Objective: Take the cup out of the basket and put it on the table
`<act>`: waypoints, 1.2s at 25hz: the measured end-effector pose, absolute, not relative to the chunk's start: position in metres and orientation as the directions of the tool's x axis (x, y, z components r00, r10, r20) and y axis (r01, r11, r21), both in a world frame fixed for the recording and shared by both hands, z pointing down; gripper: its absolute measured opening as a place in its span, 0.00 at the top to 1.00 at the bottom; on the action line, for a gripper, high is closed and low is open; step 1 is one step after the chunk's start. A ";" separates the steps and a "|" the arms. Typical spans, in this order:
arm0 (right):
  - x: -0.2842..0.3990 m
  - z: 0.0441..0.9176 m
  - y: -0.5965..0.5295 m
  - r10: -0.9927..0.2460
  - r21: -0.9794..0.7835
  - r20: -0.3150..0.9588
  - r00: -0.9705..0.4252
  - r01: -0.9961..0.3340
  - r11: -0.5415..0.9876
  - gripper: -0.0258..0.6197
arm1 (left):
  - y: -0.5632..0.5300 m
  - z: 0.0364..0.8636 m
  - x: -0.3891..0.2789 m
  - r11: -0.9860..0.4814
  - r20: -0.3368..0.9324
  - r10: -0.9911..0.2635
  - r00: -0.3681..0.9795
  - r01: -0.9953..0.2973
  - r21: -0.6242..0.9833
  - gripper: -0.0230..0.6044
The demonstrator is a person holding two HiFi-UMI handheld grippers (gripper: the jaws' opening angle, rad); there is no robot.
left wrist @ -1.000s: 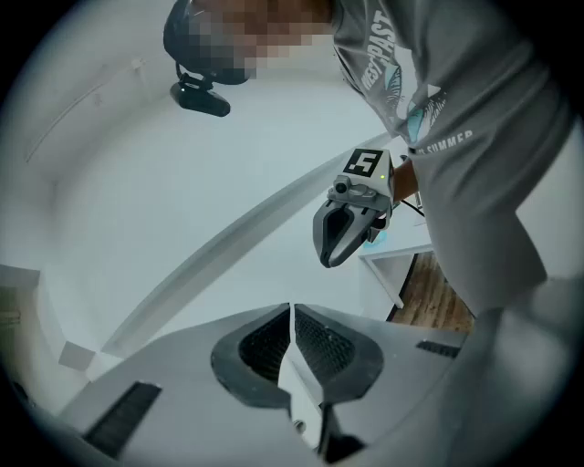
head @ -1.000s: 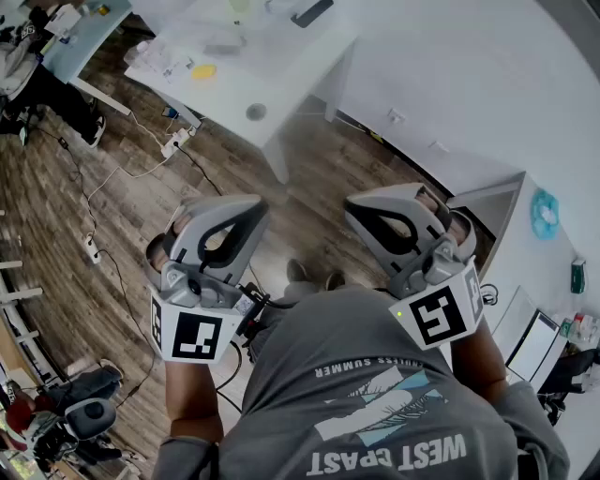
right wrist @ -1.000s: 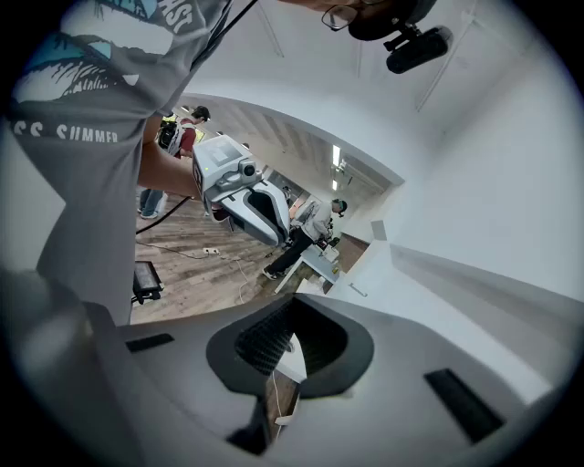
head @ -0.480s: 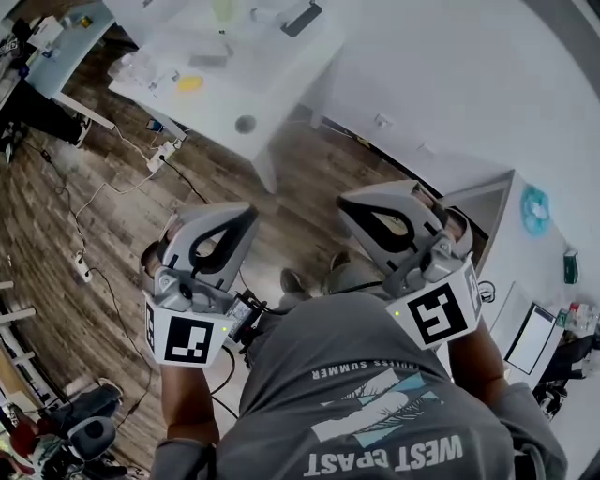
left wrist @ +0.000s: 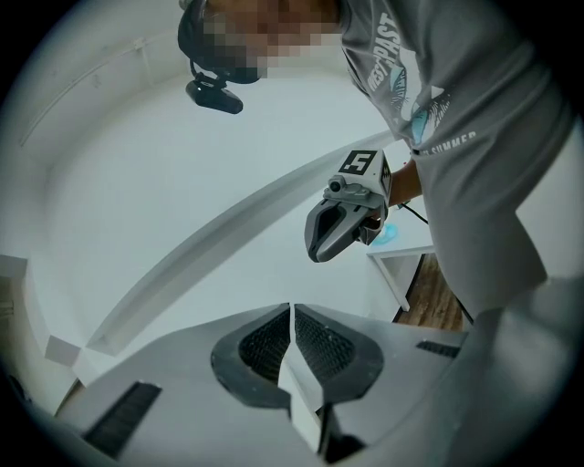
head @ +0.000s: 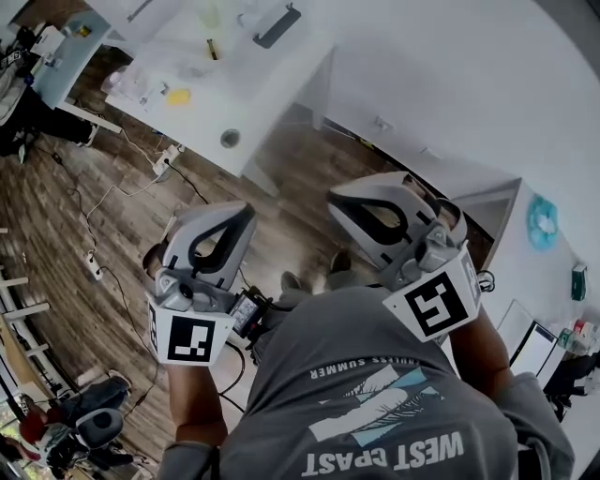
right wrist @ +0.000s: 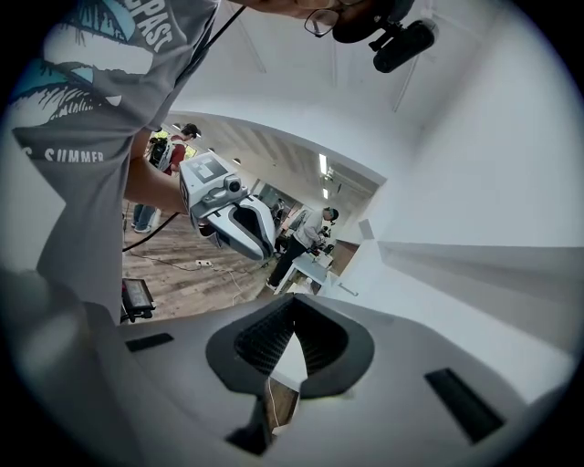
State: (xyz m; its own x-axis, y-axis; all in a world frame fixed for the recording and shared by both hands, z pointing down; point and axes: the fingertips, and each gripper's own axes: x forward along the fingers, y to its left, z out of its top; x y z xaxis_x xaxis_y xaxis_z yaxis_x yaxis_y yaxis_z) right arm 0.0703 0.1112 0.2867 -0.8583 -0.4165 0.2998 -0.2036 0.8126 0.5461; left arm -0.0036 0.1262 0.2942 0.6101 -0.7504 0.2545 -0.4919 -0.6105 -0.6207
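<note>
Left claw [head: 246, 212], right claw [head: 337, 200]: unchanged, closed

White table [head: 272, 84], yellow item [head: 178, 97], dark flat device [head: 277, 25] (perhaps a remote), wood floor [head: 56, 216], power strip [head: 168, 155]

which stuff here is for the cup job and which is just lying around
job: grey left claw, grey right claw, both shut, empty; no cup or basket visible
lying about: yellow item on white desk, white power strip on floor, turquoise disc

I hold the left gripper [head: 239, 214] beside the right gripper [head: 345, 201], both above the floor [head: 84, 225]; a table [head: 239, 89] stands ahead, a desk [head: 536, 272] right.
</note>
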 end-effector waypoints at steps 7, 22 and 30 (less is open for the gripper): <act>0.093 0.290 0.088 -0.413 0.534 0.301 -0.859 -0.207 0.820 0.94 | 0.109 0.294 0.021 -0.617 0.273 -0.750 0.603 -0.486 -0.620 0.92; 0.057 0.280 0.045 -0.517 0.571 0.332 -0.789 -0.269 0.776 0.94 | 0.062 0.283 -0.026 -0.608 0.169 -0.714 0.680 -0.481 -0.632 0.92; 0.045 0.280 0.025 -0.539 0.572 0.347 -0.767 -0.282 0.770 0.94 | 0.041 0.289 -0.044 -0.621 0.143 -0.701 0.699 -0.500 -0.604 0.92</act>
State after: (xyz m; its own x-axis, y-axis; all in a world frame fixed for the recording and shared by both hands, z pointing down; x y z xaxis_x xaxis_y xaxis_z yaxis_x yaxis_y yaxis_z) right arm 0.0447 0.0247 0.2797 -0.7672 -0.5393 0.3473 -0.2821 0.7699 0.5724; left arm -0.0443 0.0405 0.2895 0.6986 -0.7011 0.1427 -0.5000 -0.6210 -0.6036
